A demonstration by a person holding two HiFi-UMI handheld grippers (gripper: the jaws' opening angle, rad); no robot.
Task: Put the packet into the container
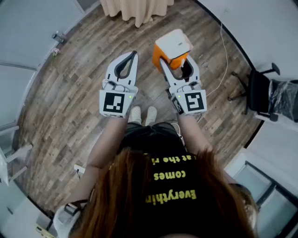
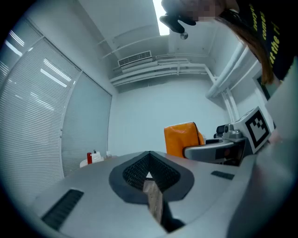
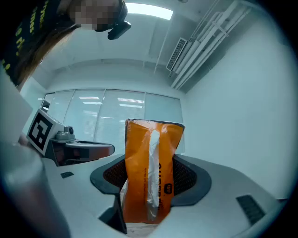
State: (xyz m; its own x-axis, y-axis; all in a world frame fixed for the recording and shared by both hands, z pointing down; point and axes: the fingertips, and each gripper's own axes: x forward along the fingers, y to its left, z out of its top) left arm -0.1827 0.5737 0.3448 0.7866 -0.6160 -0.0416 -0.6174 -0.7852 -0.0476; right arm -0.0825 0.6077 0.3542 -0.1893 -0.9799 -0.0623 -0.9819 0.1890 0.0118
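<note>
An orange plastic packet [image 1: 173, 45] with a pale middle seam is held out in front of the person, above the wooden floor. My right gripper [image 1: 177, 61] is shut on it, with a jaw pressing on either side. In the right gripper view the packet [image 3: 150, 172] stands upright between the jaws of my right gripper [image 3: 151, 163] and fills the gap. My left gripper [image 1: 134, 55] is level beside it on the left, jaws shut with nothing in them. In the left gripper view my left gripper [image 2: 149, 155] has its tips together, and the packet [image 2: 182, 138] shows to the right. No container is in view.
A wood-plank floor [image 1: 70, 107] lies below. A beige curtain [image 1: 137, 9] hangs at the top edge. A black office chair [image 1: 260, 90] and a thin cable [image 1: 223, 51] are at the right. Red and white items [image 2: 91, 158] sit far off by the blinds.
</note>
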